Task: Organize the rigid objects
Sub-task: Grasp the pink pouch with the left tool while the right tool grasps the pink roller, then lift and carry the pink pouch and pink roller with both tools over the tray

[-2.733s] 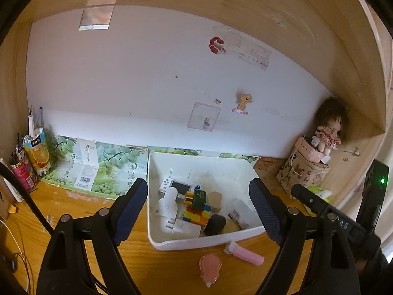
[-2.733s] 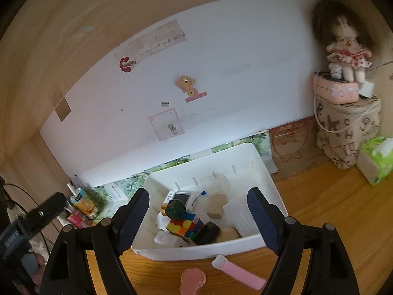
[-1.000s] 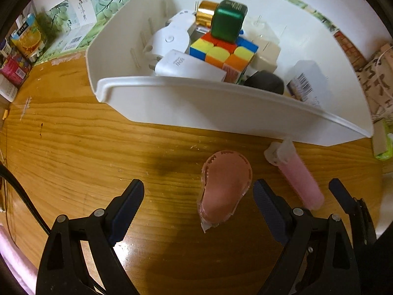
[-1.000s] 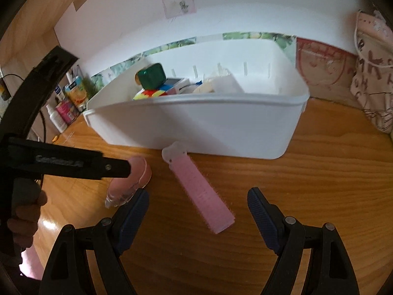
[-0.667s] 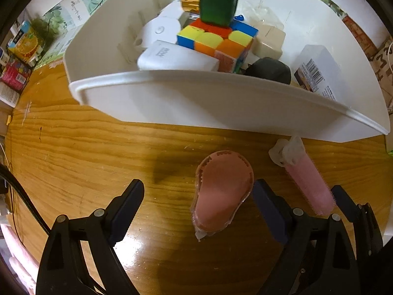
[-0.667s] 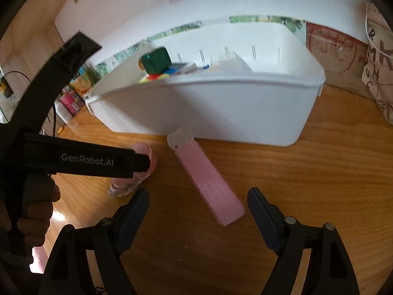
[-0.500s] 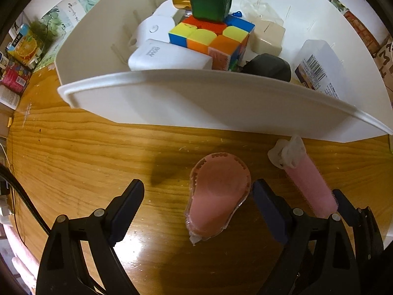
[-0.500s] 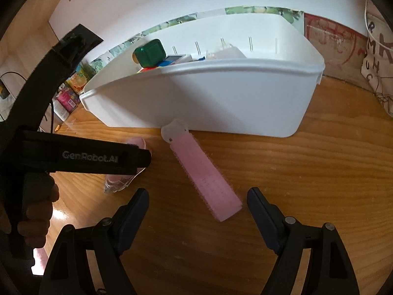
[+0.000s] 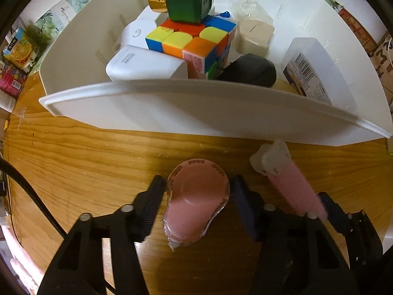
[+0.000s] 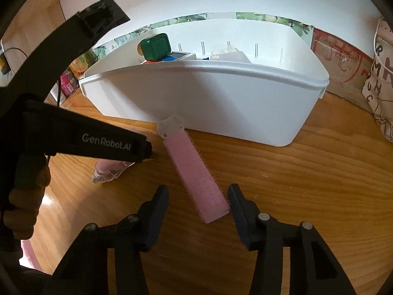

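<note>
1. Count: one white bin [image 9: 196, 108] of small things; two pink items on the tabletop [image 9: 73, 152] before it.
2. Left gripper [image 9: 196, 196] fingers, just closing from wide, now clamp the pink oval packet [image 9: 196, 204].
3. Right gripper [image 10: 197, 202] fingers have narrowed around the pink roller [image 10: 194, 172]; whether they press it, cannot tell.
</note>
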The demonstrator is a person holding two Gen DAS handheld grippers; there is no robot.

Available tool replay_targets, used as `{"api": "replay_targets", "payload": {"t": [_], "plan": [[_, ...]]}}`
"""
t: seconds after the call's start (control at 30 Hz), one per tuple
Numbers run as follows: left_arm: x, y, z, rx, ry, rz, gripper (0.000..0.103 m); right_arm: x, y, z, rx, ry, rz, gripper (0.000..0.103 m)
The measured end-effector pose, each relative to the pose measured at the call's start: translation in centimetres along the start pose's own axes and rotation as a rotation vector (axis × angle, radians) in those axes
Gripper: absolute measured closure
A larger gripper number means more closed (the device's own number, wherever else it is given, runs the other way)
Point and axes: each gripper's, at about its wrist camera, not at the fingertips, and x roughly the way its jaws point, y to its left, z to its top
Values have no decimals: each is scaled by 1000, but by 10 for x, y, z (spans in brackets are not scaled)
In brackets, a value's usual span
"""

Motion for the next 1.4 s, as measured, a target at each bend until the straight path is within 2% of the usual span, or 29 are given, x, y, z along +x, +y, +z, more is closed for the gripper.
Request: {"api": "replay_targets", "payload": {"t": [0.13,0.17,0.2,0.6,0.9,1.1,1.23,1.4], "plan": [[-5,-10,3,-17,-11,5,49,2,0,1,-20,4,-23,63],[-5,-11,3,-20,-12,6,49,2,0,1,-21,5,-17,70],[-6,-13,0,-22,-11,7,49,1,-1,1,-21,7,-10,72],[-12,6,-36,-64,-1,15,49,3,15,3,-76,63,-11,78],[-18,30,-72,-124,45,22,49,1,32,1,-89,159,-54,79],[-20,46,-91,-160,98,25,49,-4,43,-2,-60,241,-33,79],[-27,53,-101,-167,128,23,49,-12,50,4,-52,253,-17,79],[-54,68,-112,-151,112,-10,49,-33,60,21,-62,226,-19,79]]}}
